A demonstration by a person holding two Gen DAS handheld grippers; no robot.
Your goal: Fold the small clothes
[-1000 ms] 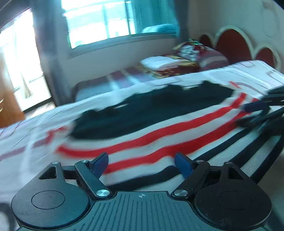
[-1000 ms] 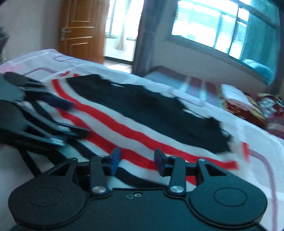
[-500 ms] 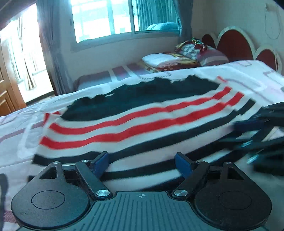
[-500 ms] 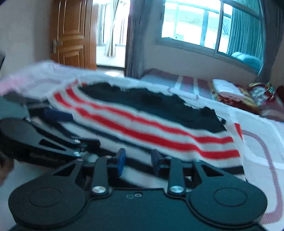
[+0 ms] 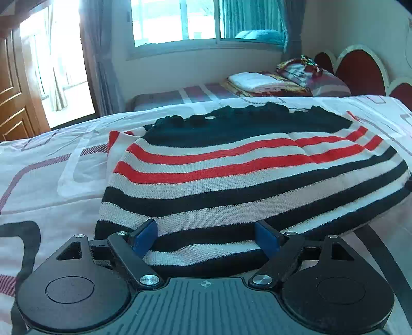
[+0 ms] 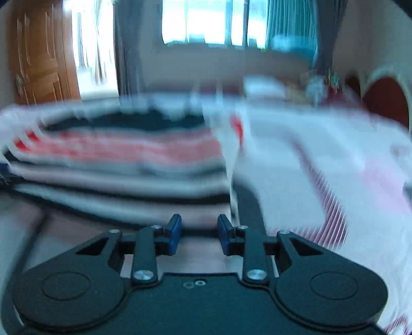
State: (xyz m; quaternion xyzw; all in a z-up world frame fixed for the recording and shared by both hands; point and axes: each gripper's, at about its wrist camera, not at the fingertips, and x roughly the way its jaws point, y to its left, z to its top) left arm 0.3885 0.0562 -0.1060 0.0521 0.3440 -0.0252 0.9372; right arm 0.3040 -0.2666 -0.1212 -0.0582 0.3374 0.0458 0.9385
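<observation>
Daylight floods through the window, blown out white. The left wrist view is sharp; the right is heavily motion-blurred, with fisheye-bent edges.

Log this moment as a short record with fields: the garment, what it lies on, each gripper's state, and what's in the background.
garment: striped knit sweater, black top, red, white and black bands, lying flat
surface: bed sheet, white with purple line pattern
left gripper: open wide, blue pads either side of the sweater's near hem, not pinching it
right gripper: jaws have just been closing, gap remains, nothing gripped; at the sweater's right edge, view blurred
background: folded bedding, red headboard, window, wooden door
</observation>
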